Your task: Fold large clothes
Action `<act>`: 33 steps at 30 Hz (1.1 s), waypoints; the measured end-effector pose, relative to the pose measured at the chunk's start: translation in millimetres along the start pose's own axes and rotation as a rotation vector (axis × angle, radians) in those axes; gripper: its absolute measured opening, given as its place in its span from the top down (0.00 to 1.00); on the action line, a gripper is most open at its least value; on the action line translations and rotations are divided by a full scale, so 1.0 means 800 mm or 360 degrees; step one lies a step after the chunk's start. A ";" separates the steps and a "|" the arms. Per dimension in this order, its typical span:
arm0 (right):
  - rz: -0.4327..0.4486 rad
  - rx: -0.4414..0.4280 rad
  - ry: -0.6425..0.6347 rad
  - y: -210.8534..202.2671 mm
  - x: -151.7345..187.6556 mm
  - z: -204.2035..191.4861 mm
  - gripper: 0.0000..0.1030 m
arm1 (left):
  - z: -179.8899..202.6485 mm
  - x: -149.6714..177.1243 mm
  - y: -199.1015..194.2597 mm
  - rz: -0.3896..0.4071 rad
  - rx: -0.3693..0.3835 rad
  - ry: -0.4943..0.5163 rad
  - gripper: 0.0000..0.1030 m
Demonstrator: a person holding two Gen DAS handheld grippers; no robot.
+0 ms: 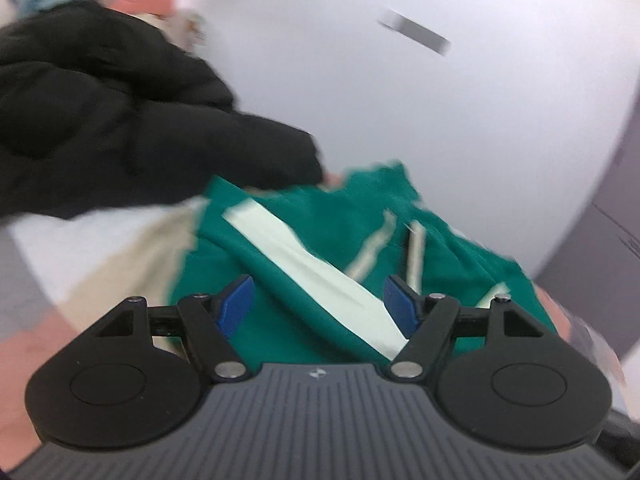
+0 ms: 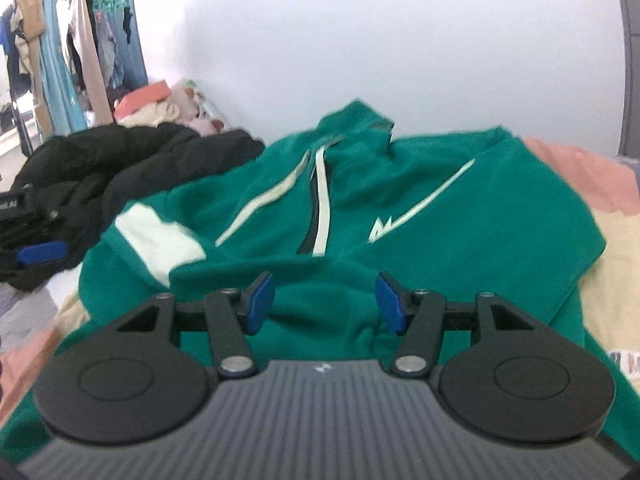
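1. Left wrist view, blurred: the left gripper (image 1: 318, 302) has its blue pads spread apart with nothing pinched between them, poised above the green hoodie (image 1: 312, 248).
2. The hoodie's white sleeve stripe (image 1: 316, 276) runs diagonally between the pads, and its pale drawstrings (image 1: 370, 254) lie further off.
3. A black puffer jacket (image 1: 108, 108) is heaped at the far left, its edge overlapping the hoodie's far side.
4. A plain white wall (image 1: 400, 80) fills the background, with a grey plate (image 1: 414, 32) fixed on it.
5. Right wrist view: the right gripper (image 2: 326, 300) also stands with pads apart and empty, just over the hoodie's (image 2: 420, 208) near hem.
6. The hoodie lies front-up on a bed cover (image 2: 608, 280) patched in cream and pink, hood towards the wall.
7. The black jacket (image 2: 132, 164) sits to its left; the other gripper's blue pad (image 2: 42, 254) shows at the left edge.
8. Far left, clothes hang on a rack (image 2: 72, 40), with a pile of laundry (image 2: 160, 108) beneath.
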State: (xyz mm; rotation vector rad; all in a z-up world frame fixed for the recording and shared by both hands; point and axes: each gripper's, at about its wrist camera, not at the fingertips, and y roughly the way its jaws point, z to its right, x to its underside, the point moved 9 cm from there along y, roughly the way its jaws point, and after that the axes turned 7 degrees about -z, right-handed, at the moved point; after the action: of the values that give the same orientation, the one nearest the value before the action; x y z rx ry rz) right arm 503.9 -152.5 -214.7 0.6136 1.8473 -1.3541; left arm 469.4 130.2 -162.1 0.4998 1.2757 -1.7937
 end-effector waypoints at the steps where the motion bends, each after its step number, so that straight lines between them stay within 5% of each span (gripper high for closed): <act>1: -0.0024 -0.0012 0.0003 0.004 0.003 0.000 0.44 | 0.005 0.006 0.009 -0.0044 0.0011 0.0036 0.26; 7: -0.0144 0.0031 -0.0037 0.025 0.021 0.000 0.44 | 0.003 0.053 0.065 -0.0319 -0.0083 0.0194 0.27; 11: -0.0211 0.0038 -0.0031 0.039 0.035 0.002 0.44 | -0.003 0.077 0.088 -0.0389 -0.0144 0.0281 0.27; 18: -0.0180 0.0055 -0.0067 0.042 0.041 0.002 0.44 | 0.014 0.074 0.070 -0.0347 -0.0125 0.0294 0.26; 21: -0.0084 0.0020 -0.0003 0.020 0.033 0.006 0.44 | 0.022 0.059 0.040 -0.0292 -0.0007 0.0198 0.26; 26: 0.0100 -0.0042 0.0128 -0.030 -0.001 0.017 0.44 | 0.039 0.033 0.004 -0.0197 0.0073 0.0122 0.26; 33: 0.0119 -0.0139 0.0232 -0.026 -0.081 0.044 0.43 | 0.068 -0.039 0.024 -0.0141 0.0037 0.0205 0.26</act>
State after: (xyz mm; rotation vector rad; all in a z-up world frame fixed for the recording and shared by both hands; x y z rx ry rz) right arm 537.5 -189.1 -156.1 0.7453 1.9679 -1.2010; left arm 510.7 91.5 -129.1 0.5880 1.3854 -1.8766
